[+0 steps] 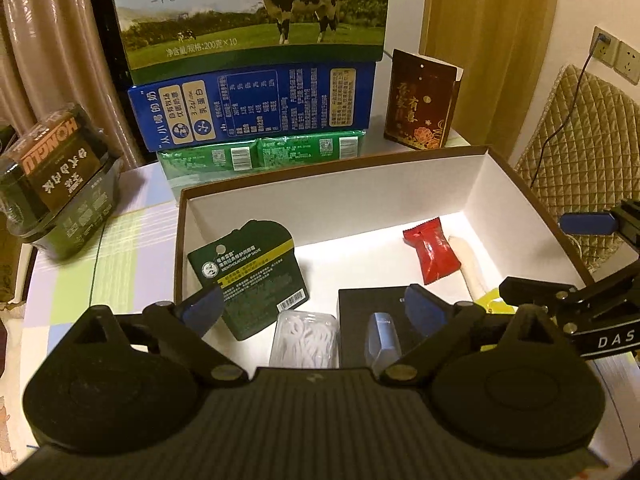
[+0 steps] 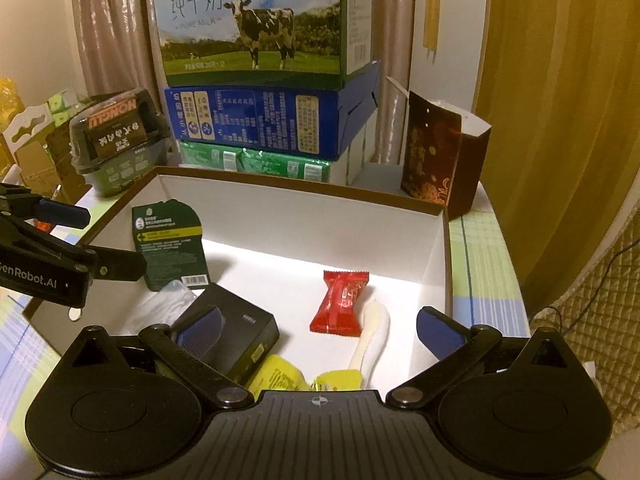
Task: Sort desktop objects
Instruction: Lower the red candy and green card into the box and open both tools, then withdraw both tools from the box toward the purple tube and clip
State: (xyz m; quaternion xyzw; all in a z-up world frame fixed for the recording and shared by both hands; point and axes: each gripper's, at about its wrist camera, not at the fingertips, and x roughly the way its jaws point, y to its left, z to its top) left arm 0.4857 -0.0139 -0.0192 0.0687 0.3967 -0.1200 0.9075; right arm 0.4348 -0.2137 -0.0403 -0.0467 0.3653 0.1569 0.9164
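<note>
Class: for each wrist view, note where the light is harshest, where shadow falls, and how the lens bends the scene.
Left wrist view: the box floor glares white beside the red candy; dark vignette in the corners. Right wrist view: the same floor is blown out, the box wall shaded above it, and the curtain edges bow outward.

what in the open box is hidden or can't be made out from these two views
- Yellow packet: right wrist view, its lower part is behind the right gripper body; contents unreadable.
- Clear plastic case of white picks: left wrist view, near end cut off by the left gripper body.
- Small print on the dark green card pack: too small to read.
- Near wall of the white-lined cardboard box: hidden by both grippers.
</note>
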